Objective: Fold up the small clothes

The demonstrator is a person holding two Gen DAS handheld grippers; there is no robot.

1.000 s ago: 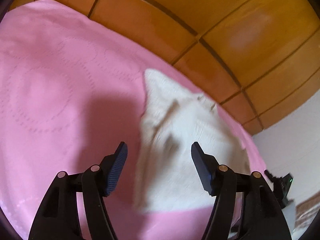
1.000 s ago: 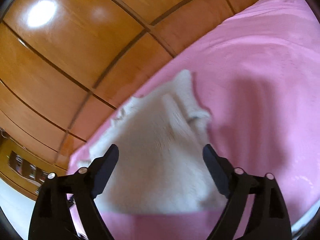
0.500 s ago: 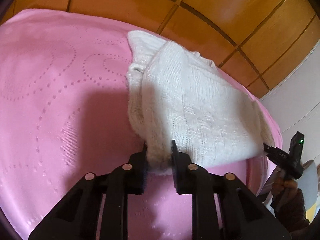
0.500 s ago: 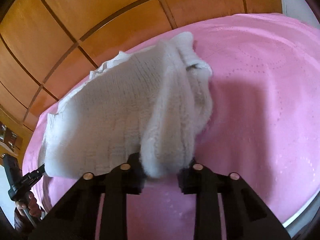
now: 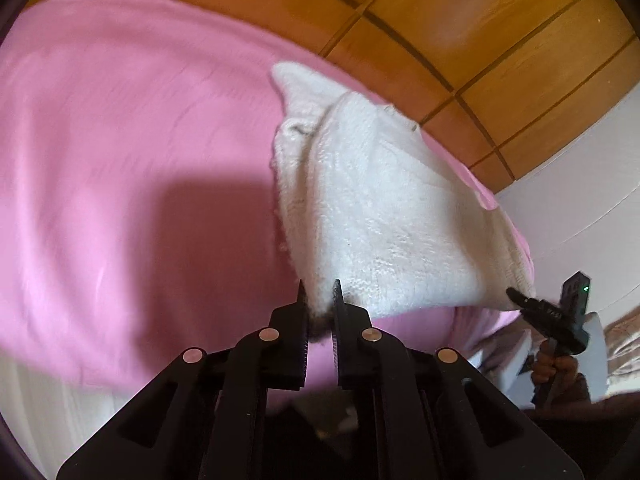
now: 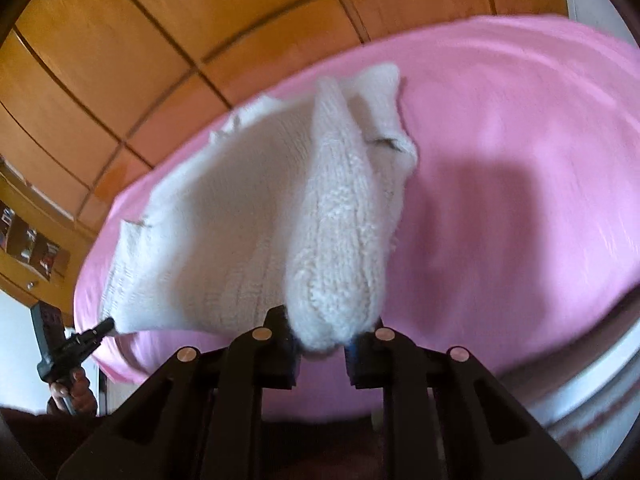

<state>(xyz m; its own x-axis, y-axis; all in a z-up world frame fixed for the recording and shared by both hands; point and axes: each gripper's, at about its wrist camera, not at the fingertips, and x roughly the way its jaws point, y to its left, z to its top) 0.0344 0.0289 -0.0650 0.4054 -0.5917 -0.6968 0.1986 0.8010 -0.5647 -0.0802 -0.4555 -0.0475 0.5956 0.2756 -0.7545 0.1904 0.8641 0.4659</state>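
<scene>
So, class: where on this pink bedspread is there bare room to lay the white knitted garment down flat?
The free patch is the broad pink bedspread left of the white knitted garment, up to the wooden panelling. Right of the garment, only a thin strip remains before the bed's edge, and the right claw crowds it.

Motion blur is smearing the pink bedspread (image 5: pixel 120 160), so I'm not making out its stitched pattern. My left gripper (image 5: pixel 319 296) is covering the corner of the white knit garment (image 5: pixel 380 220) it's pinching; my right gripper (image 6: pixel 322 334) is doing the same in its view. Frame edges are cutting off my hands holding them. Shelf items at far left in the right wrist view are too small to identify.
</scene>
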